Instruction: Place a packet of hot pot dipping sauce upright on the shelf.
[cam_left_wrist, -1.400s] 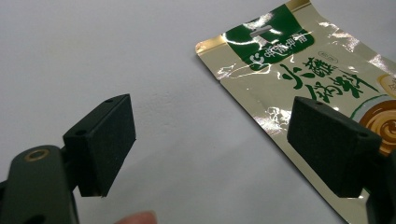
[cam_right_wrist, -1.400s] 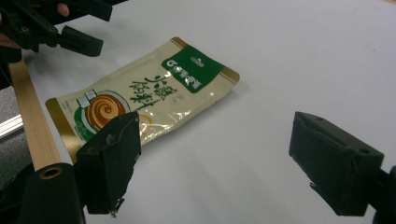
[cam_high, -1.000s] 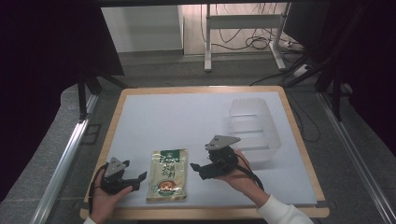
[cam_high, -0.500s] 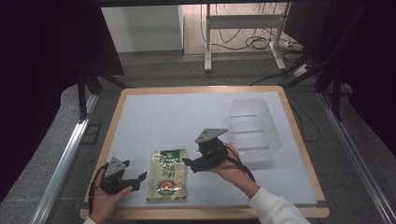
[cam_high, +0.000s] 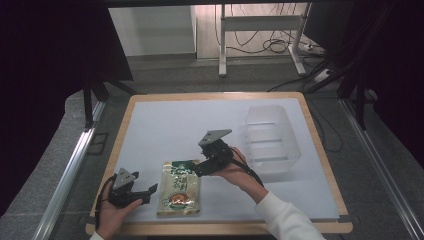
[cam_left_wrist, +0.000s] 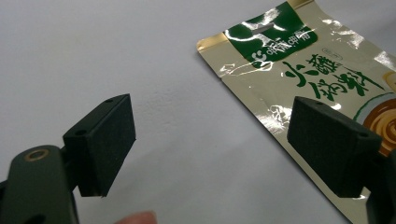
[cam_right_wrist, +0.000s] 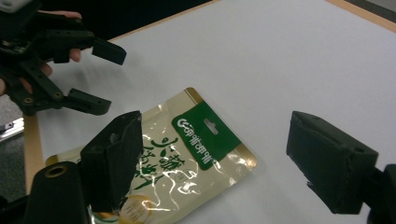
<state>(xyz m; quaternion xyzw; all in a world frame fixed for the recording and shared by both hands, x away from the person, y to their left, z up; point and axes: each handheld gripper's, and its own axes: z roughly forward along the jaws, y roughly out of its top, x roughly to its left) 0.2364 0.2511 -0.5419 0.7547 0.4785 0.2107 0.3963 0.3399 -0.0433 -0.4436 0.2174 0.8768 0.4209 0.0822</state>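
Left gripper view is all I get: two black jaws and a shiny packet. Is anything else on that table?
Observer: Yes, a clear plastic bin stands far right on the white table.
Operator: Where's the other gripper?
Observer: The right gripper hovers over the packet's green top end, jaws open.
Operator: And mine?
Observer: The left gripper sits just left of the packet, open, not touching it.
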